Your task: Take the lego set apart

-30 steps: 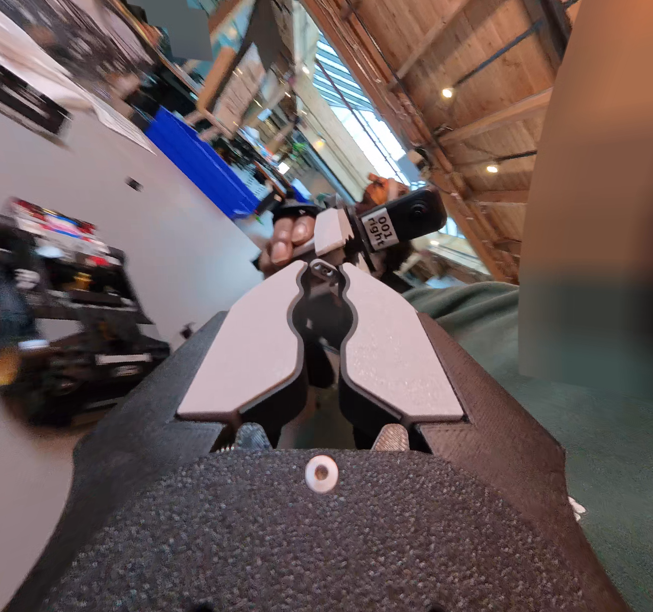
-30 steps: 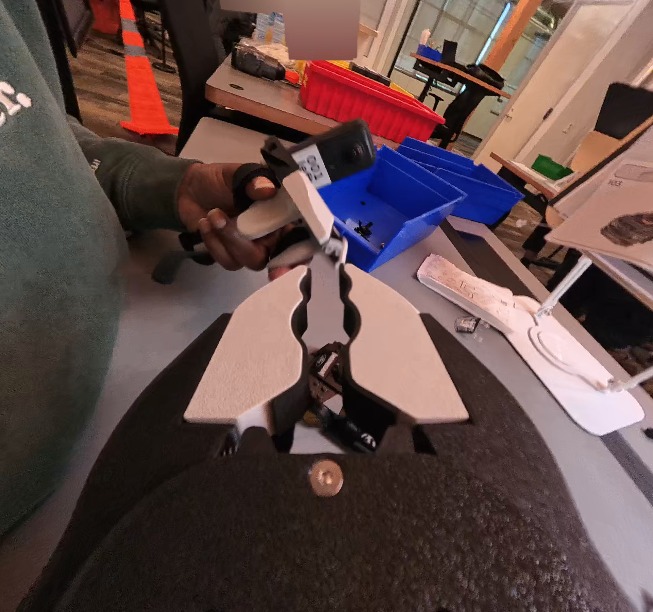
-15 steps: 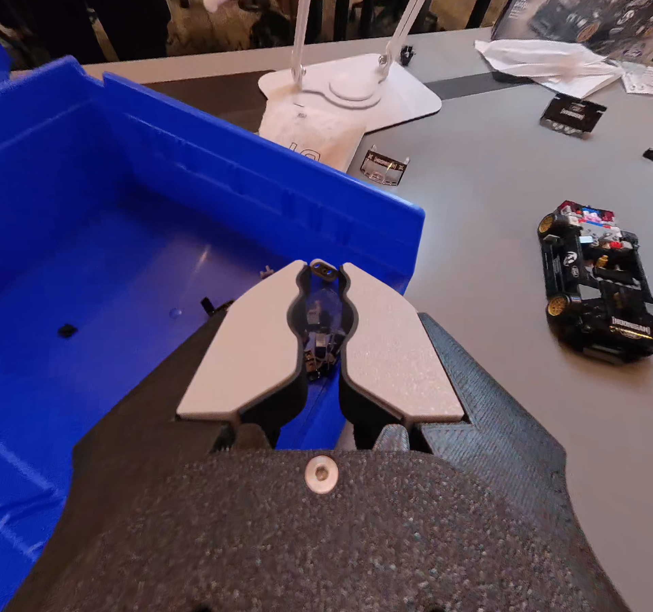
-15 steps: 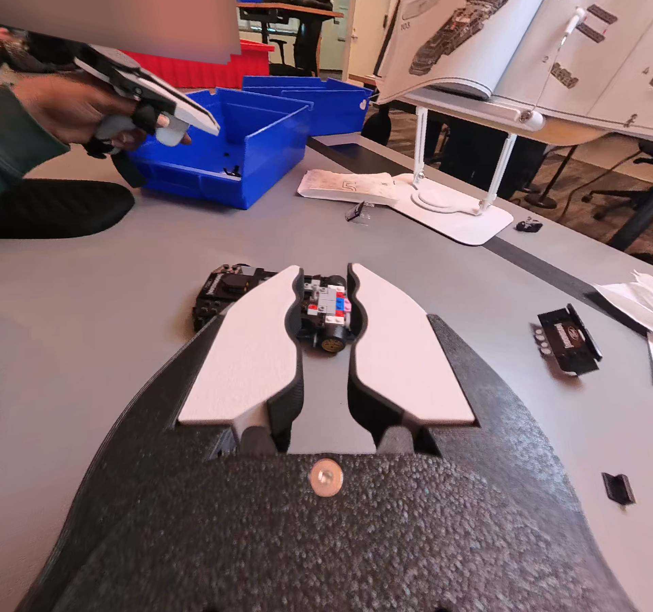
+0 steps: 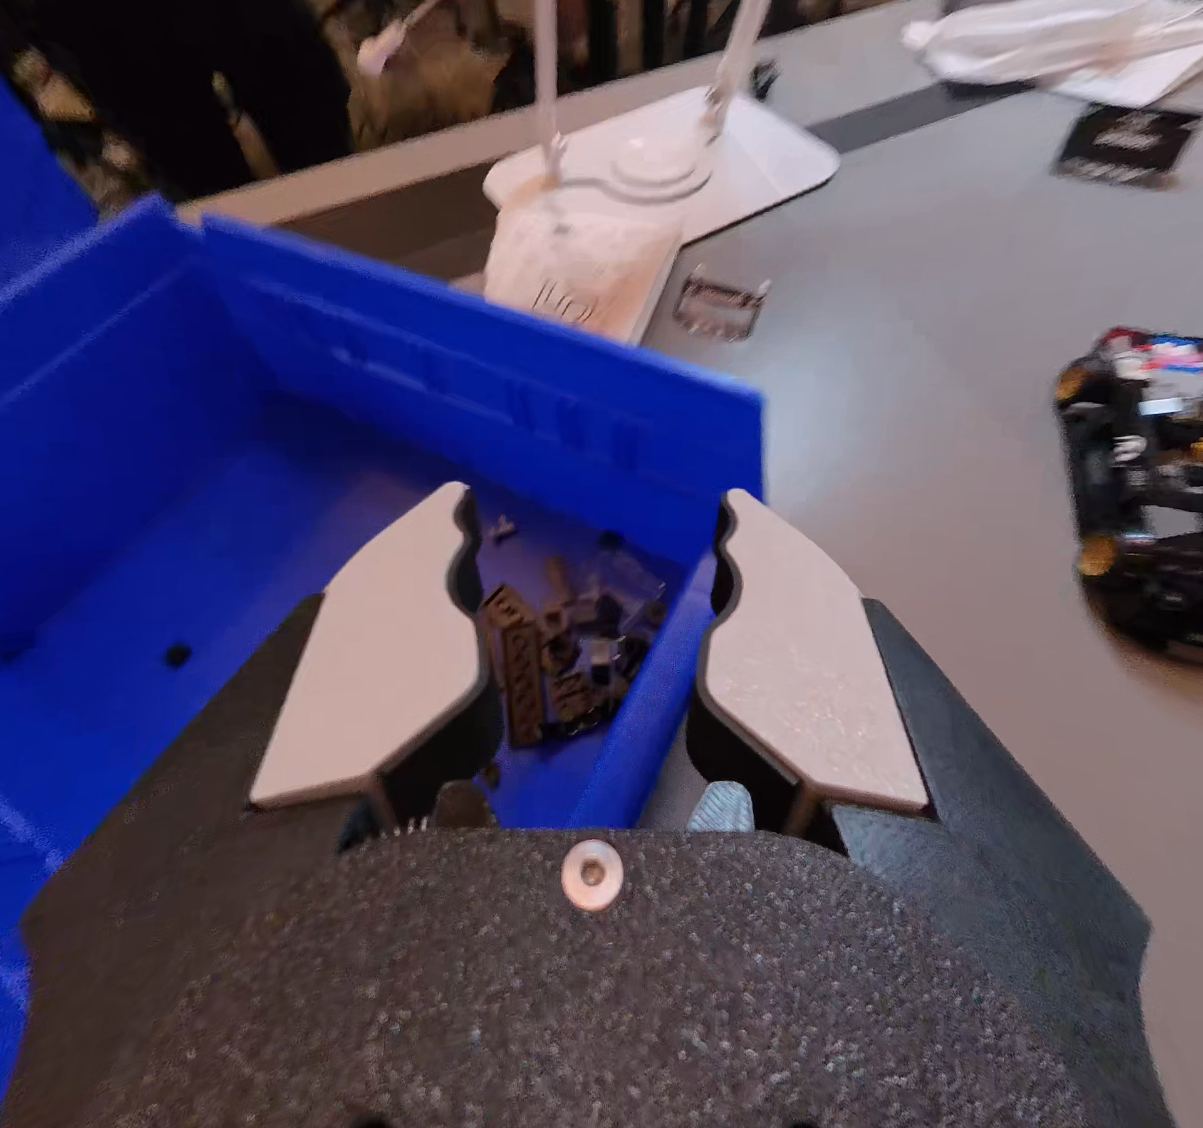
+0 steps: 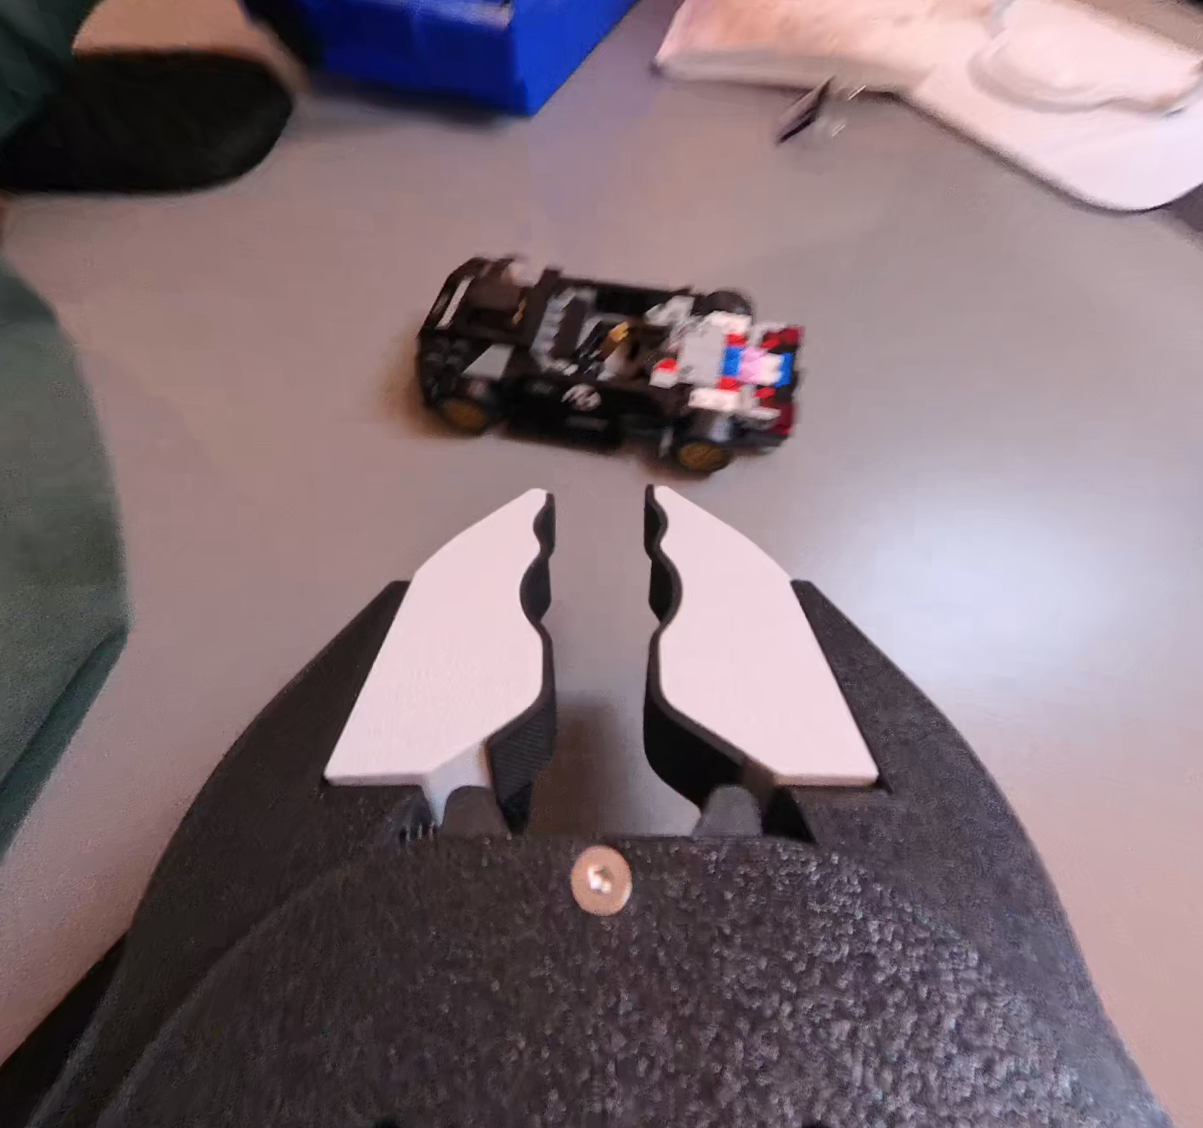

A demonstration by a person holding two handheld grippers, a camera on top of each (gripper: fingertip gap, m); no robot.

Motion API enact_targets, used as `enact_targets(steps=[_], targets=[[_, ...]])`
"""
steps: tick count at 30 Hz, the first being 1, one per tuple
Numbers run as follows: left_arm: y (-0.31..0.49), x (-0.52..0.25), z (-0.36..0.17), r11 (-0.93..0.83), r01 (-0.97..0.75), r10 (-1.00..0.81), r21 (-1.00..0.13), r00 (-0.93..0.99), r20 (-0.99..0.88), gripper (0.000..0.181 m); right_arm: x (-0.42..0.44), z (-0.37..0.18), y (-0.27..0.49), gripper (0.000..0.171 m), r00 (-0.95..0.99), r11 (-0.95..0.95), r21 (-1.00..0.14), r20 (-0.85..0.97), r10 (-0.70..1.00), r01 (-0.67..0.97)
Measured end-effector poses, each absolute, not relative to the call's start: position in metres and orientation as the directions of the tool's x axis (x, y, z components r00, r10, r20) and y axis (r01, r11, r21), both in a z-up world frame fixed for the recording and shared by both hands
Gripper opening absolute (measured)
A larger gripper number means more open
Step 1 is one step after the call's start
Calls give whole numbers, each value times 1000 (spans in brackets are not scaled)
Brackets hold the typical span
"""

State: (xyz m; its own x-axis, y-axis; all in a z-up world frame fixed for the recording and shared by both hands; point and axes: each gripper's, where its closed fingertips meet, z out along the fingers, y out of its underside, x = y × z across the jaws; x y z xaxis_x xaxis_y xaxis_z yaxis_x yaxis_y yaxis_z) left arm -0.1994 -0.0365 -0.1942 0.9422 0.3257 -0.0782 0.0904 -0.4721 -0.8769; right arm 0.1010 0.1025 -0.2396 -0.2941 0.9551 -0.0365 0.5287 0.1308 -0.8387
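A black lego car point(image 6: 608, 374) with gold wheels and red, blue, pink and white bricks at one end stands on the grey table. It also shows at the right edge of the left wrist view point(image 5: 1136, 491). My right gripper point(image 6: 599, 498) is open and empty, a short way in front of the car. My left gripper point(image 5: 592, 498) is open wide over the near right corner of a blue bin point(image 5: 416, 354). A pile of loose dark lego pieces point(image 5: 566, 641) lies in that corner below the fingers.
A white stand base point(image 5: 657, 153) with a white paper bag point(image 5: 579, 257) sits behind the bin. A small clear lego piece point(image 5: 719, 306) lies beside it. A black flat piece point(image 5: 1126, 143) and crumpled white paper point(image 5: 1054, 35) lie farther right. A green sleeve point(image 6: 45, 511) is at left. The left gripper's tips are roughly 35 cm from the right gripper's. It is some 20 cm from my left tips to the small clear lego piece point(image 5: 719, 306).
My left gripper has opened over the bin and the piece it held is no longer between its fingers. My right gripper has pulled back from the car, which now lies clear ahead of it.
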Motion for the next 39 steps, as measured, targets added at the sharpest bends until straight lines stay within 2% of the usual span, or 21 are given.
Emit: enact_targets(steps=[2, 5, 7, 9, 11, 12, 14, 16, 18, 21, 27, 39], targets=[[-26, -175, -176, -407, 10, 225, -913, 970, -90, 51, 107, -257, 85, 26, -363, 199, -768, -47, 931, 609], [-7, -130, -163, -329, -76, 54, -941, 994, -99, 41, 110, -278, 76, 26, -419, 321, -663, 12, 908, 676], [7, -99, -169, -307, -105, -59, -946, 994, -91, 39, 107, -284, 74, 25, -439, 361, -631, 36, 898, 686], [17, -68, -180, -313, -115, -167, -943, 984, -64, 39, 103, -283, 73, 11, -455, 384, -631, 55, 889, 674], [23, -40, -188, -310, -119, -259, -943, 965, -36, 39, 104, -283, 73, 11, -473, 405, -633, 68, 878, 660], [24, -25, -190, -302, -118, -310, -946, 951, -20, 38, 104, -281, 74, 11, -470, 396, -645, 64, 880, 654], [26, 3, -192, -284, -105, -394, -953, 919, 17, 34, 99, -264, 69, 11, -453, 311, -745, 13, 891, 590], [27, 31, -193, -274, -54, -464, -960, 882, 83, 28, 90, -232, 57, 11, -442, 173, -864, -62, 895, 473], [26, 60, -193, -255, -32, -561, -967, 819, 120, 21, 83, -204, 43, 11, -453, 18, -924, -170, 875, 381], [29, 76, -185, -183, -59, -599, -981, 798, 64, 16, 80, -191, 26, 11, -489, -143, -920, -320, 811, 365], [18, 86, -180, -62, -278, -620, -959, 763, -181, 14, 79, -173, 18, 11, -532, -392, -830, -556, 638, 396], [10, 93, -167, -1, -286, -575, -958, 784, -233, 8, 83, -167, 6, 11, -538, -519, -725, -686, 490, 453]])
